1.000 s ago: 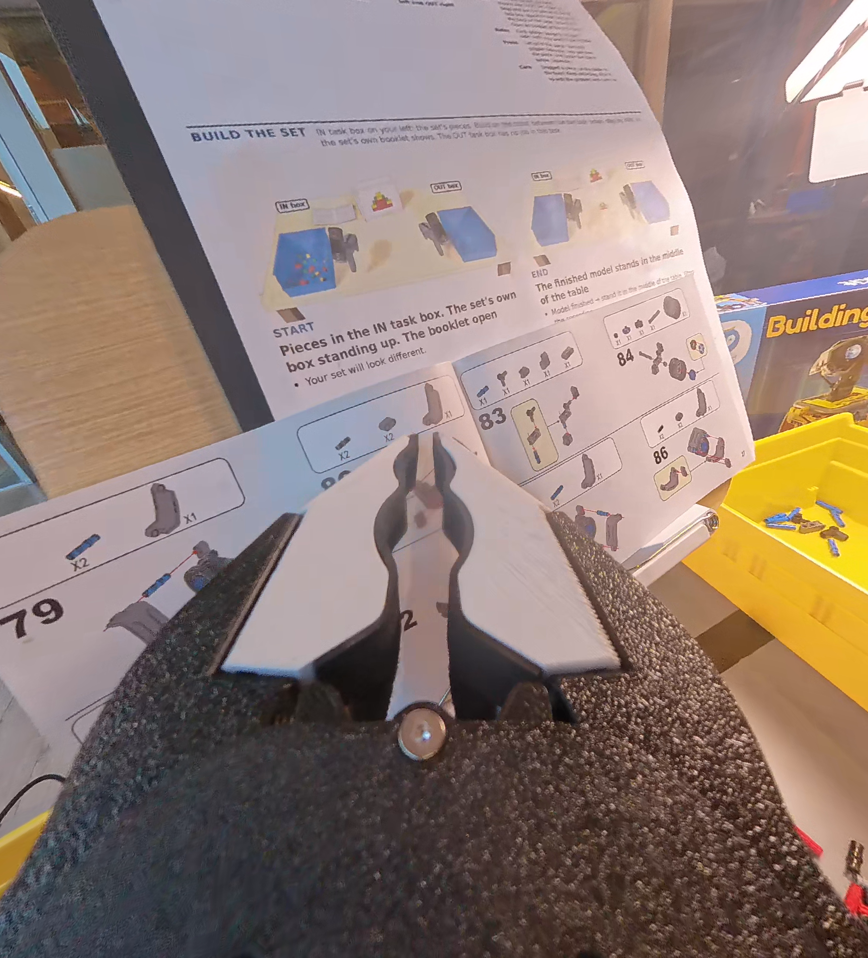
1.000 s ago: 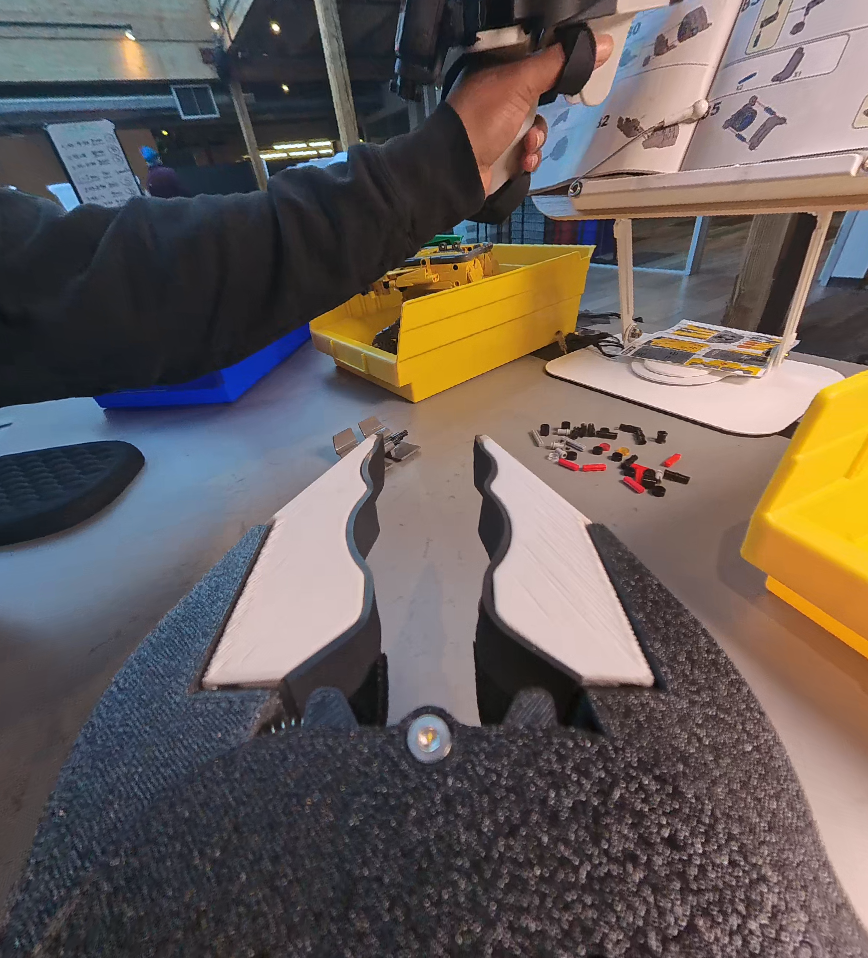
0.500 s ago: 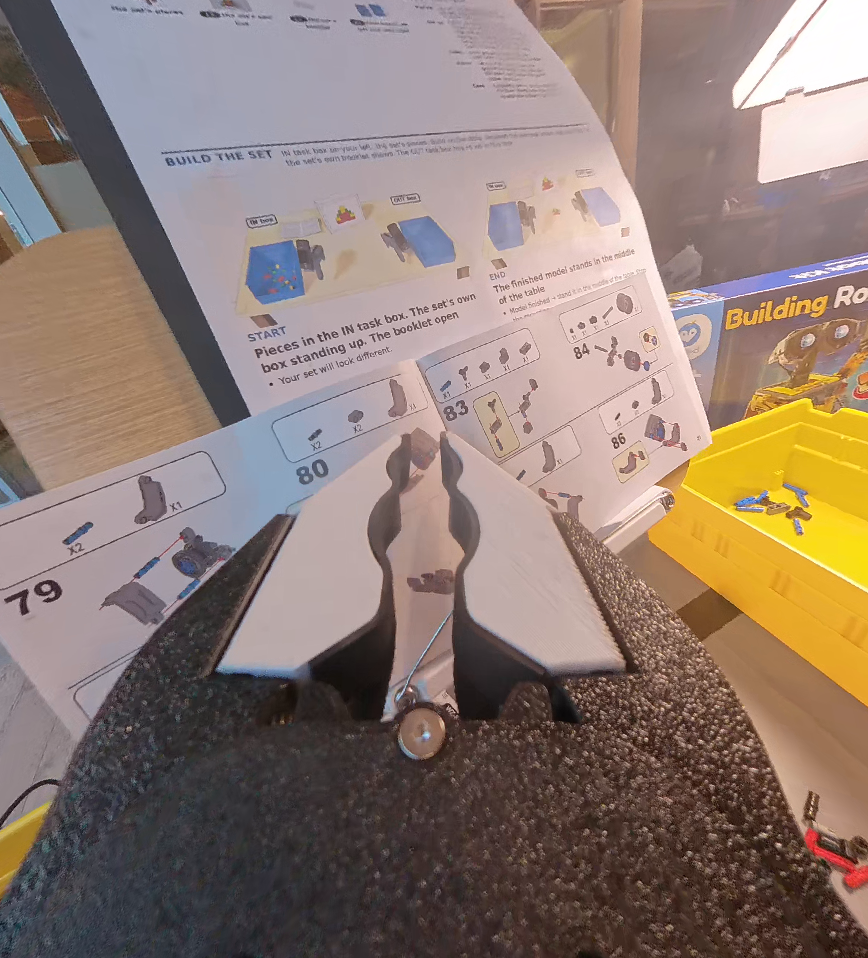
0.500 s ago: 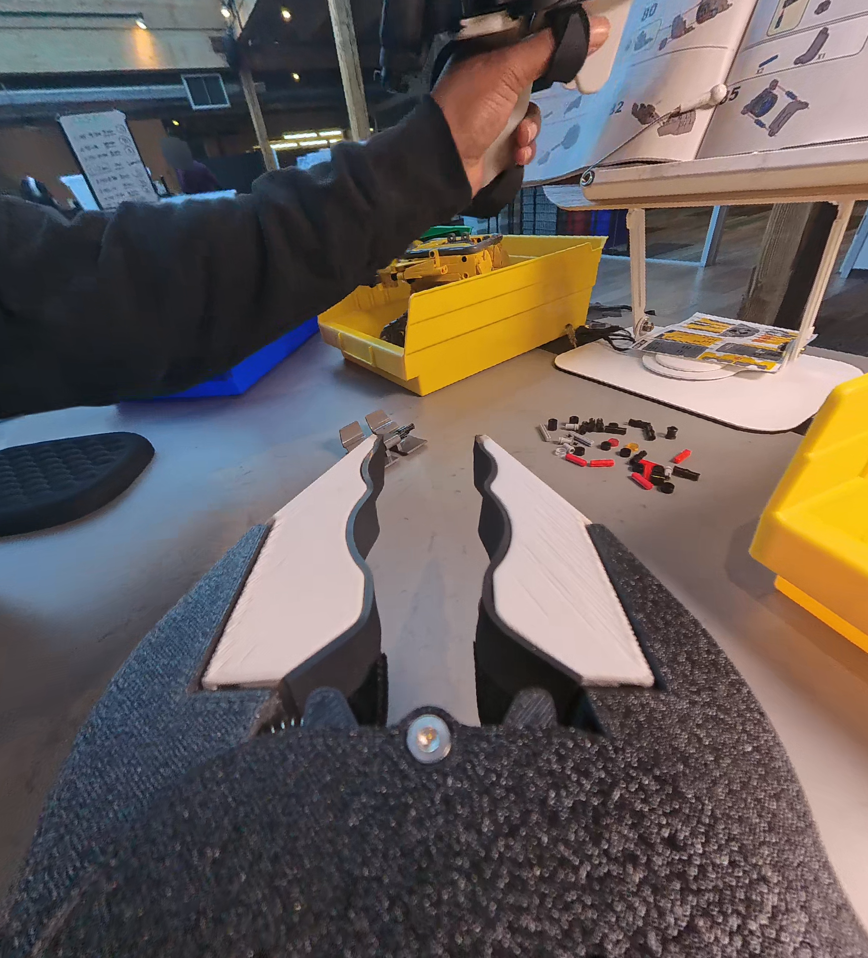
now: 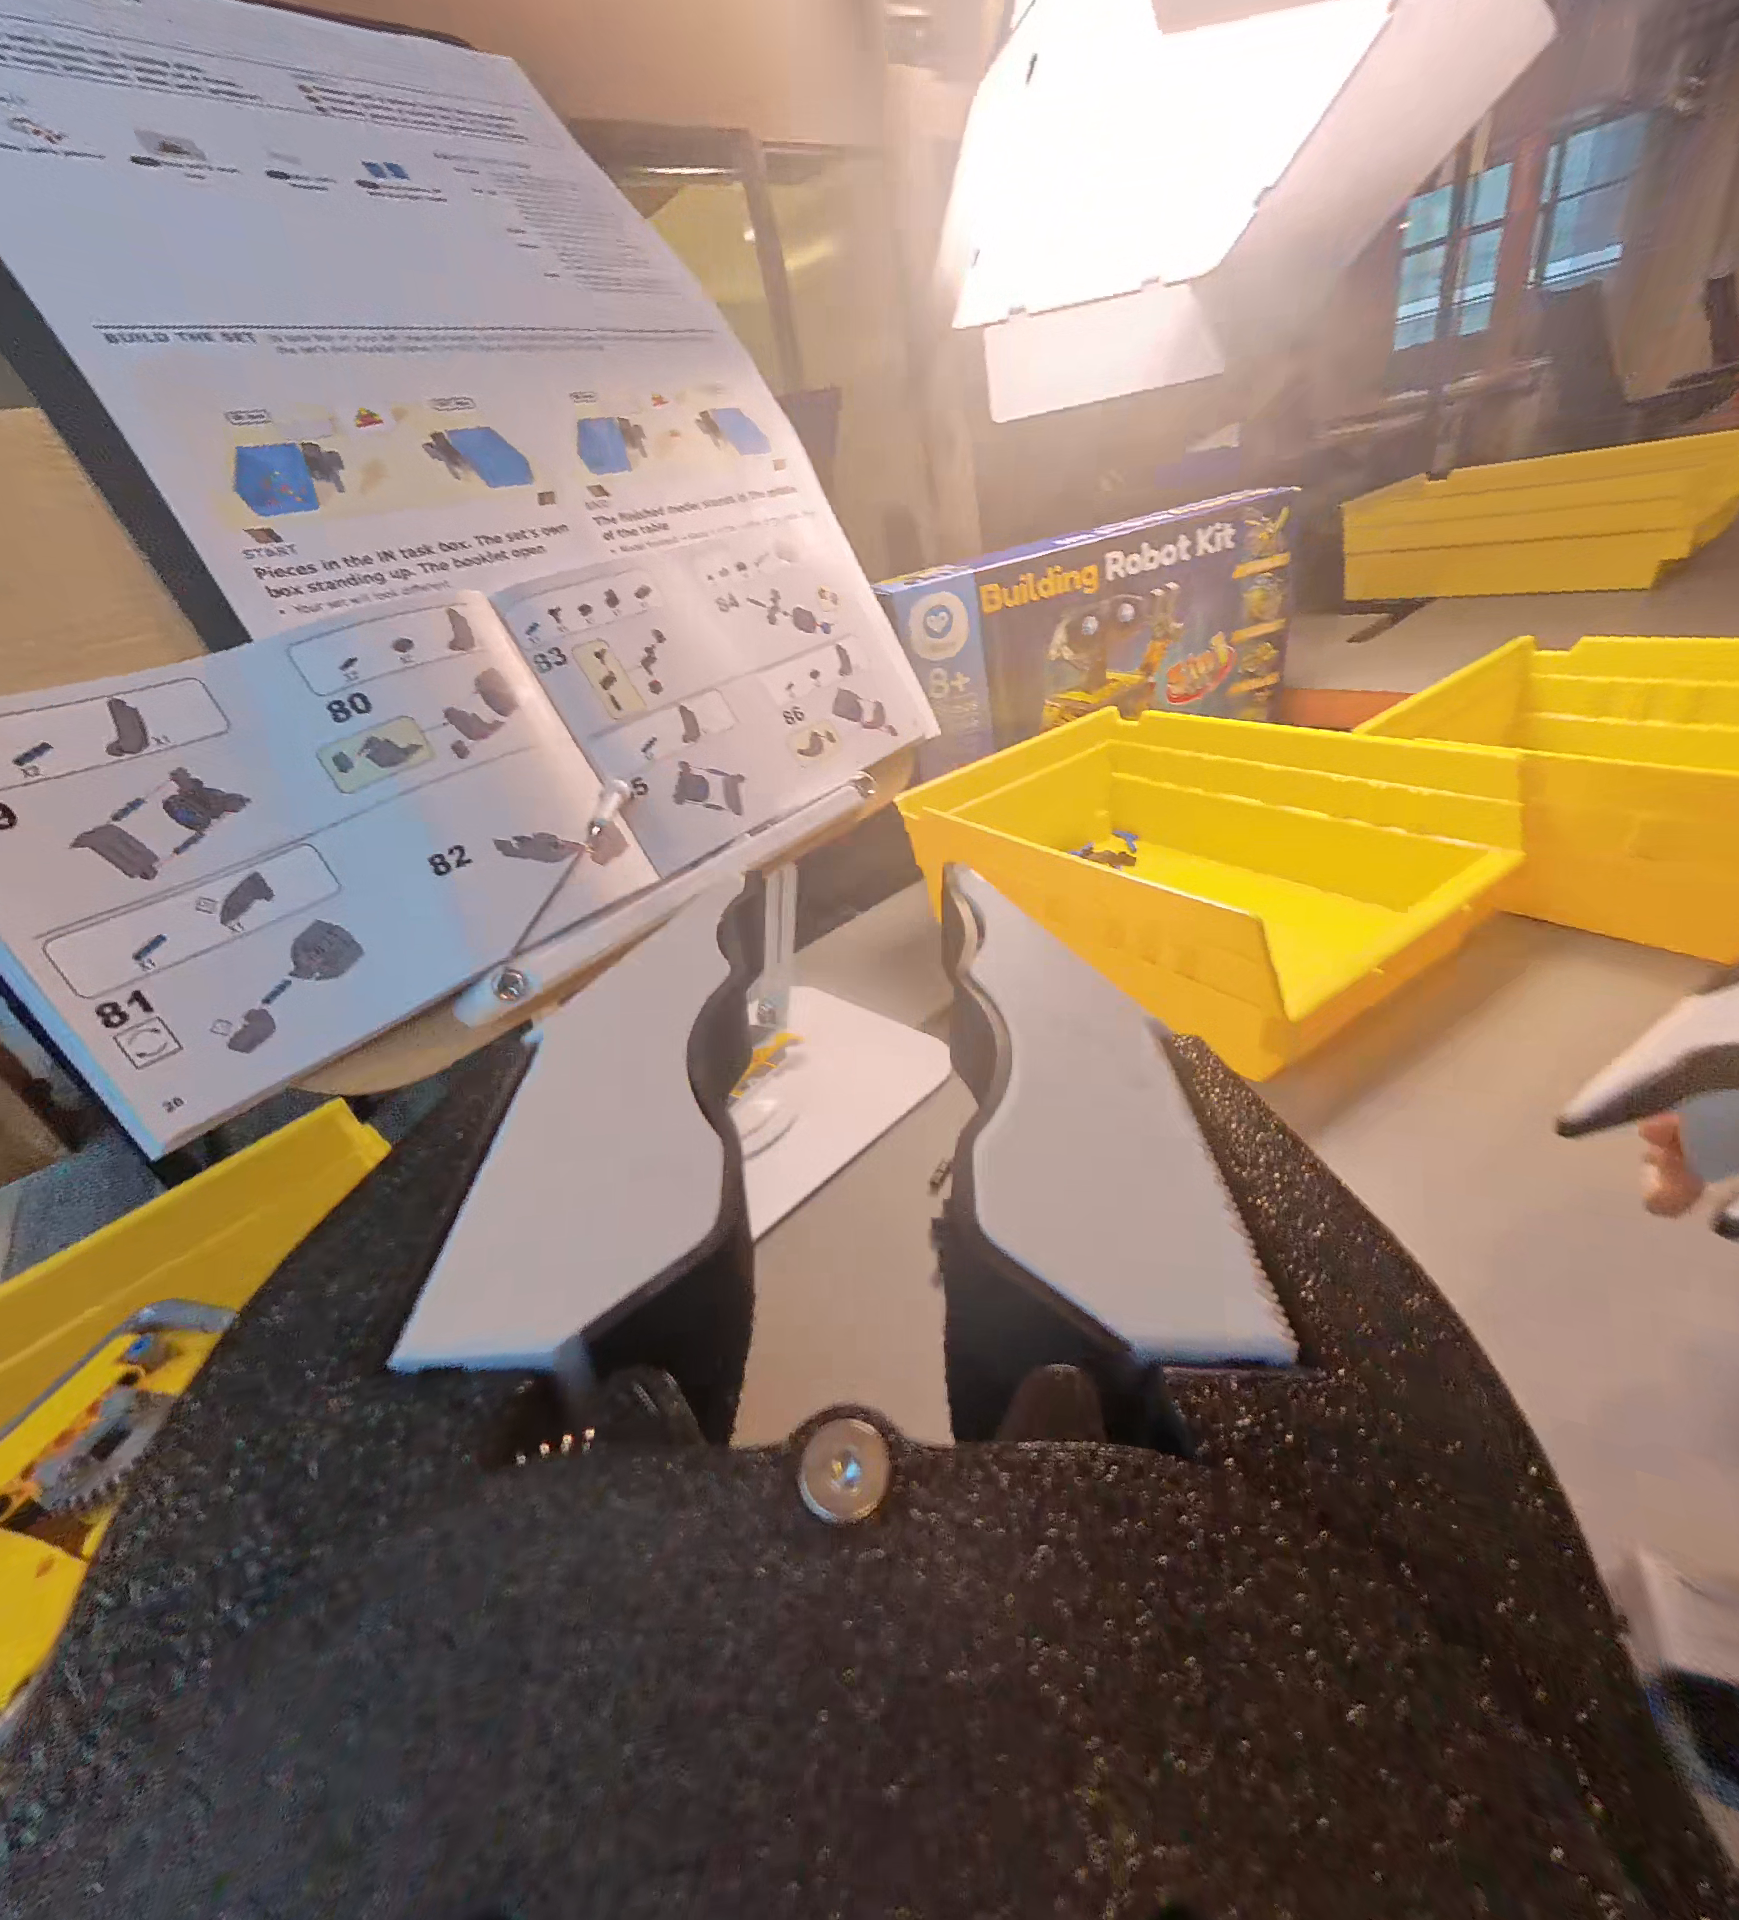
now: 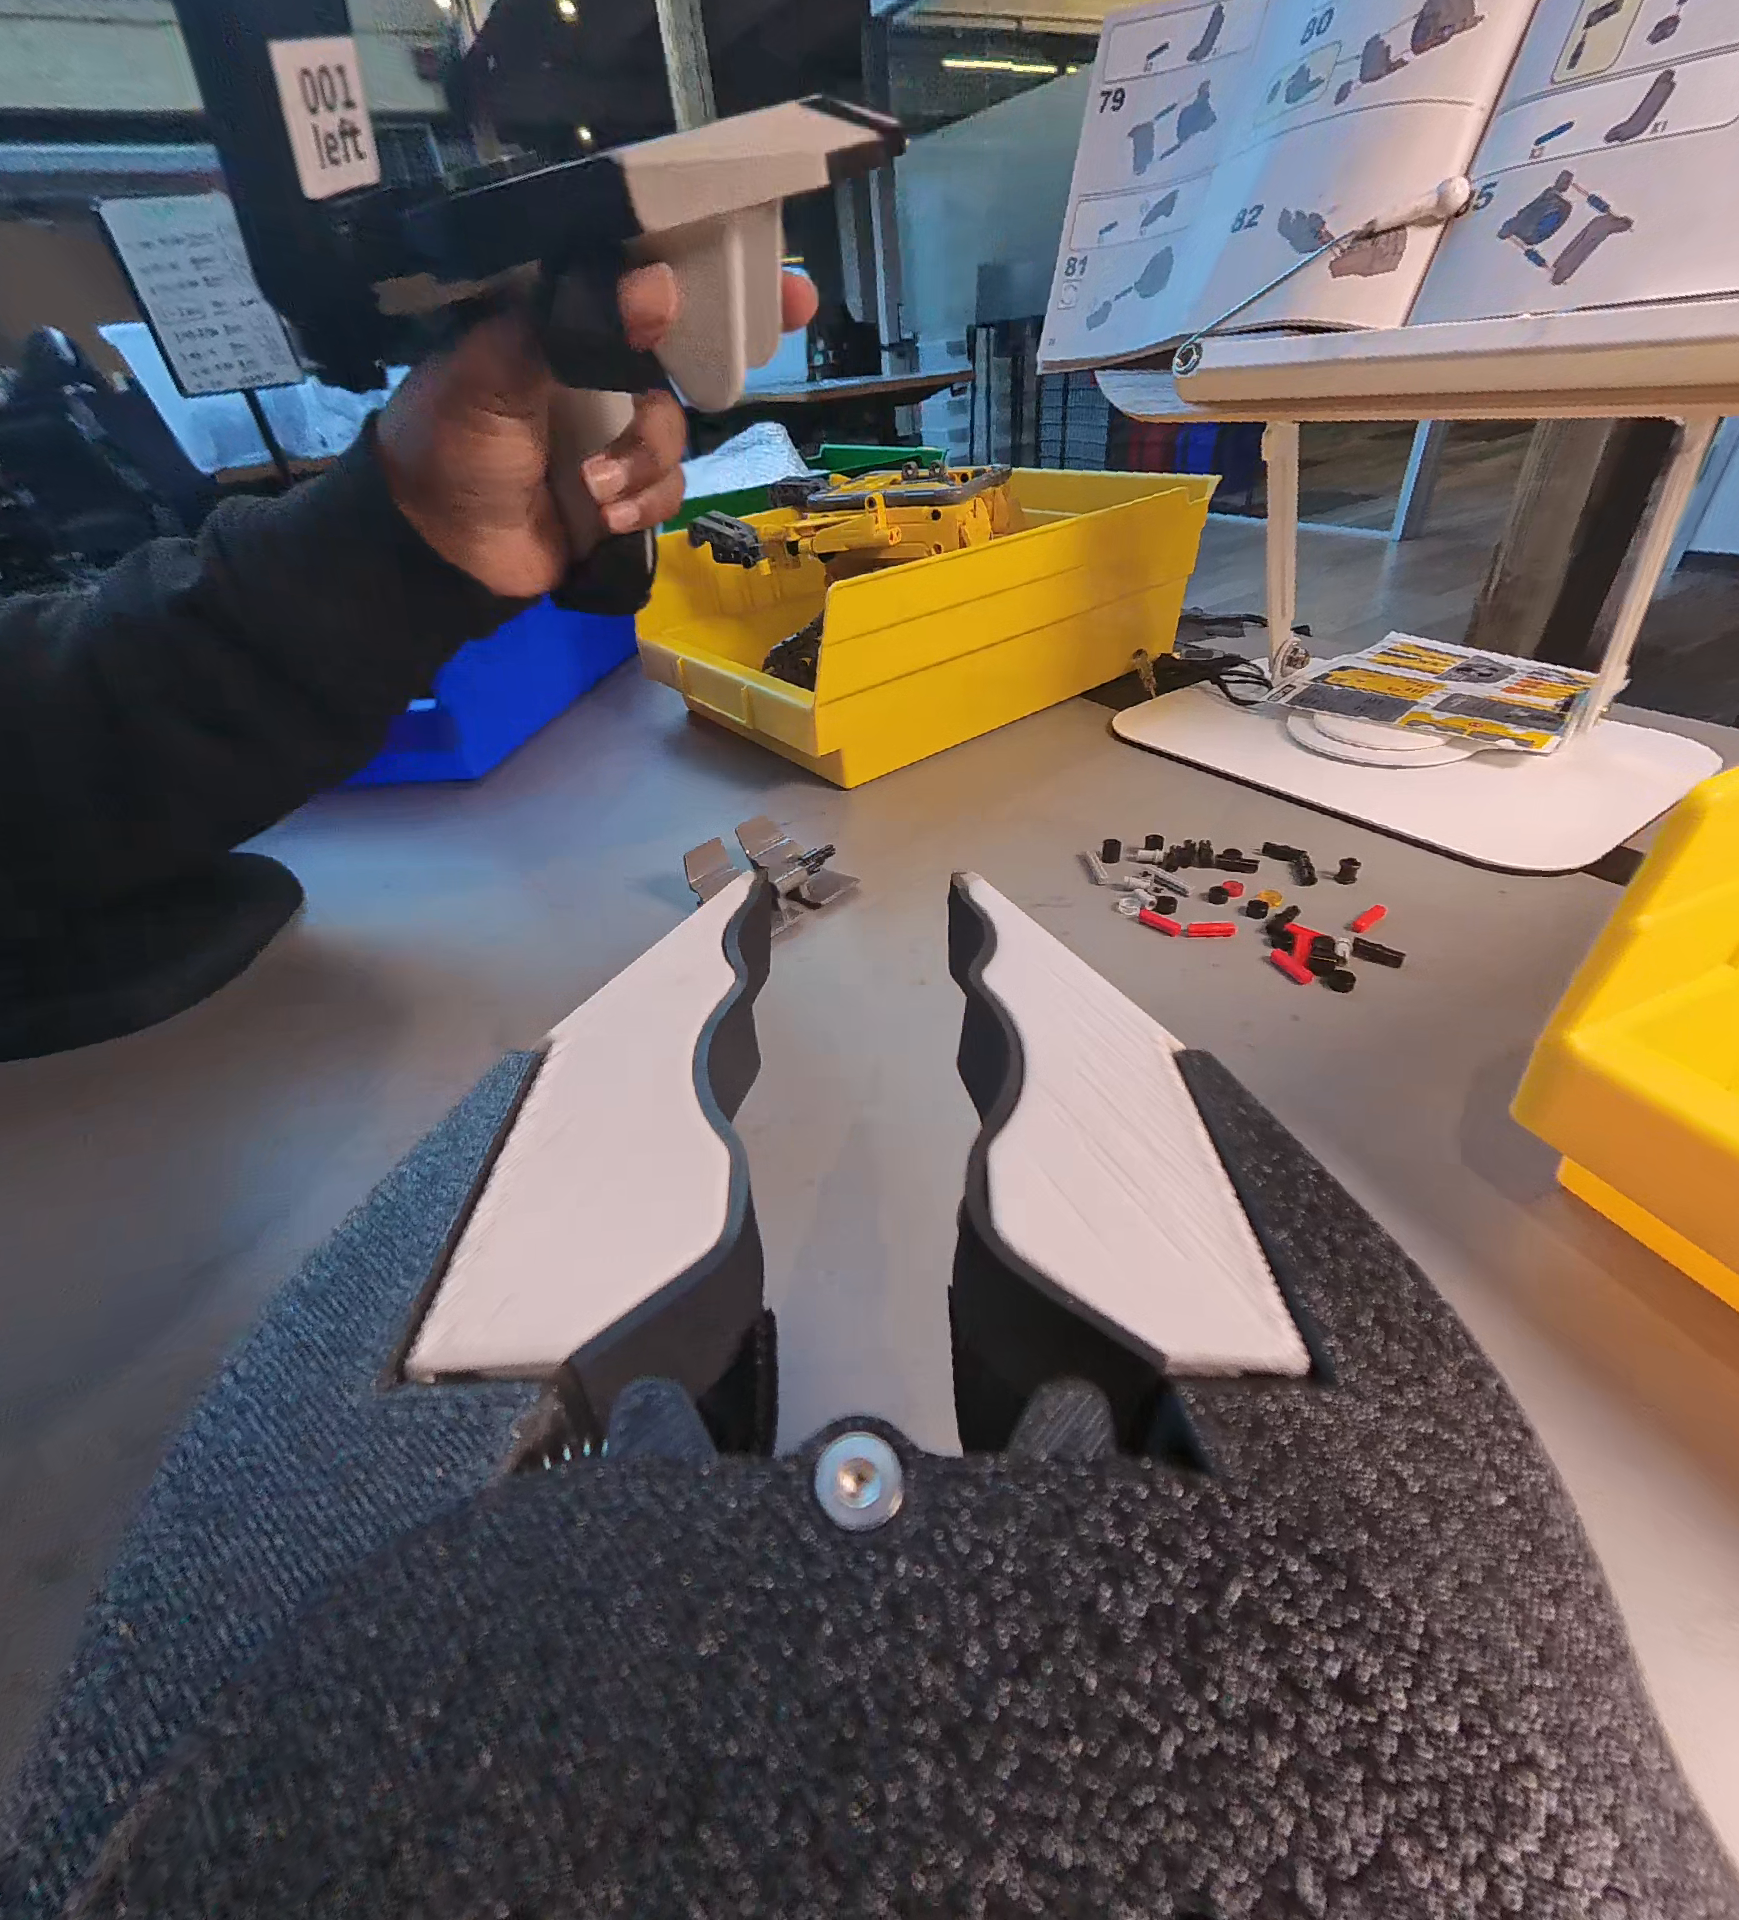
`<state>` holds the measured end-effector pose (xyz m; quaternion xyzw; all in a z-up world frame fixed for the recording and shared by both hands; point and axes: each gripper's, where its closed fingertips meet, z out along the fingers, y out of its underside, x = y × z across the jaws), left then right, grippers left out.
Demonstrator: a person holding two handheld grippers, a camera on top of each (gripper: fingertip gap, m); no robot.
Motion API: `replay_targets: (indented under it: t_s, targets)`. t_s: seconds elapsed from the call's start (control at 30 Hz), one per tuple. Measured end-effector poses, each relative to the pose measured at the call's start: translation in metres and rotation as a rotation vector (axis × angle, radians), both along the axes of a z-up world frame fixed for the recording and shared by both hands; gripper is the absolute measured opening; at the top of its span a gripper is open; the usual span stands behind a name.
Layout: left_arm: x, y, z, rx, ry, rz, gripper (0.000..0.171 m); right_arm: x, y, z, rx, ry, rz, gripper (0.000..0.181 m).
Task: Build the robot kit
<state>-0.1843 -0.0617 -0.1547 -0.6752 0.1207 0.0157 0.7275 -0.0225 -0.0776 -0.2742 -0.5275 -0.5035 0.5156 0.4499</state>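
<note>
My left gripper (image 5: 844,894) is open and empty, its fingers just below the front edge of an open instruction booklet (image 5: 325,831) on a white stand (image 5: 844,1091). It also shows in the right wrist view (image 6: 865,135), held up by a hand in a black sleeve. My right gripper (image 6: 857,888) is open and empty, low over the grey table (image 6: 429,1039). A small grey metal piece (image 6: 777,868) lies at its left fingertip. A pile of small black, red and grey parts (image 6: 1249,914) lies to its right. The right gripper also shows in the left wrist view (image 5: 1654,1153).
A yellow bin (image 6: 948,644) with a part-built yellow model (image 6: 896,509) stands behind the parts. Another yellow bin (image 6: 1696,1049) is at the right, a blue bin (image 6: 491,696) and a black pad (image 6: 96,956) at the left. A kit box (image 5: 1104,623) stands behind a near-empty yellow bin (image 5: 1364,935).
My left gripper was nearly shut right at the booklet page; it has opened, drawn back and swung to the right. My right gripper has stayed open and has hardly moved.
</note>
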Motion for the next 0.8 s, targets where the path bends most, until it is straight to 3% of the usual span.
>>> replay_targets:
  t_s: [0.13, 0.23, 0.33, 0.43, 0.53, 0.63, 0.73, 0.8]
  targets:
    - [0.017, -0.050, -0.005, -0.038, 0.012, -0.043, 0.037, -0.002, -0.010, -0.001, 0.049, -0.013, 0.014, 0.034]
    - [-0.001, -0.097, 0.010, -0.037, 0.006, 0.007, 0.037, -0.002, -0.015, 0.001, 0.101, -0.019, 0.016, 0.034]
    - [-0.056, -0.147, 0.020, -0.145, 0.038, 0.158, 0.041, 0.001, -0.018, 0.007, 0.176, -0.017, 0.006, 0.034]
    - [-0.133, -0.203, 0.019, -0.297, 0.097, 0.375, 0.041, 0.004, -0.021, 0.017, 0.228, 0.002, 0.002, 0.034]
    - [-0.193, -0.252, -0.016, -0.556, 0.069, 0.453, 0.042, 0.004, -0.024, 0.022, 0.208, 0.019, 0.014, 0.034]
    - [-0.237, -0.298, -0.078, -0.886, 0.055, 0.480, 0.046, 0.003, -0.024, 0.018, 0.200, 0.006, 0.012, 0.034]
    - [-0.247, -0.326, -0.134, -1.139, 0.038, 0.395, 0.045, 0.001, -0.025, 0.013, 0.197, -0.010, 0.011, 0.034]
    - [-0.243, -0.325, -0.157, -1.211, 0.048, 0.321, 0.043, -0.001, -0.027, 0.009, 0.198, -0.022, 0.011, 0.034]
